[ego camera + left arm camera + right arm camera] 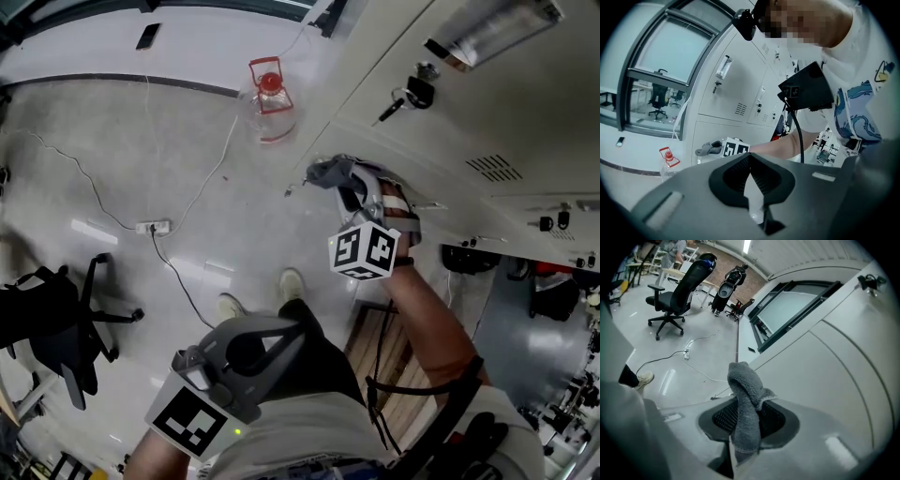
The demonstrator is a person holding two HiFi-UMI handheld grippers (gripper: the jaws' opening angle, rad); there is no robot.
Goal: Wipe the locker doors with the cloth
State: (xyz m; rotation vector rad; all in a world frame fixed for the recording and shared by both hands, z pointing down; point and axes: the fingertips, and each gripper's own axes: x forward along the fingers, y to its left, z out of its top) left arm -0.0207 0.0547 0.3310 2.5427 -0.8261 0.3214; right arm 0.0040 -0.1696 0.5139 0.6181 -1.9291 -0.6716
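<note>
A grey cloth is bunched in my right gripper, which is shut on it and held against the lower part of a pale locker door. In the right gripper view the cloth stands up from between the jaws, with the locker door sloping away close on the right. My left gripper hangs low by the person's body, away from the lockers. Its jaws are shut with nothing between them, and they look toward the lockers and the cloth.
A clear water bottle with a red cap stands on the floor by the locker base. A power strip and its cables cross the floor. A black office chair is at the left. Keys hang from a door lock.
</note>
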